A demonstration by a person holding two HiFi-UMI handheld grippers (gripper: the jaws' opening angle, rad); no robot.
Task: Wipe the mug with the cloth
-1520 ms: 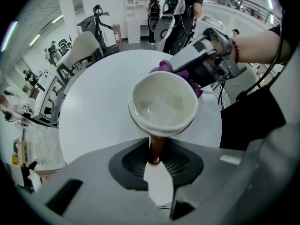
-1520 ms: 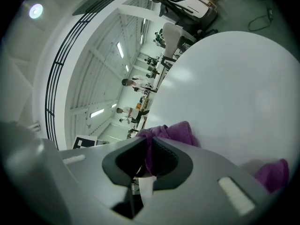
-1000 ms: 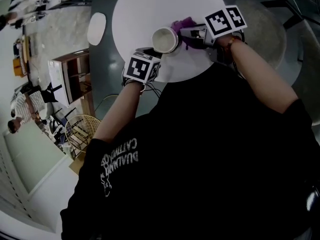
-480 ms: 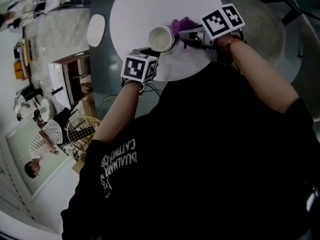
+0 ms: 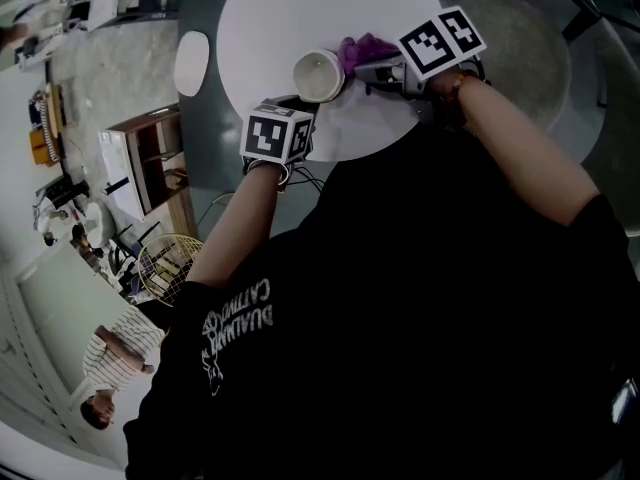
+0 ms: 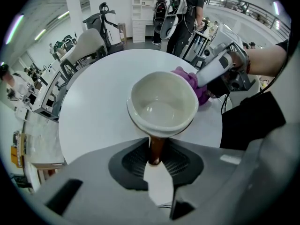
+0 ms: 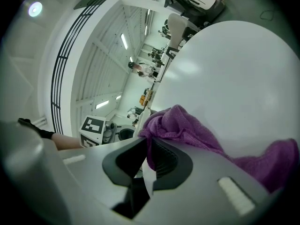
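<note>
Left tongs (image 6: 155,161) grip mug (image 6: 161,104) | right tongs (image 7: 147,161) grip cloth (image 7: 187,128) | chair (image 6: 89,43) behind table (image 6: 93,111)

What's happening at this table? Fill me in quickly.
A person is working over a round white table with a gripper in each hand. The left gripper is clamped on the brown handle of a cream mug, mouth up. The right gripper grips a purple cloth and holds it against the mug's outer side, so the wiping looks under way.
</note>
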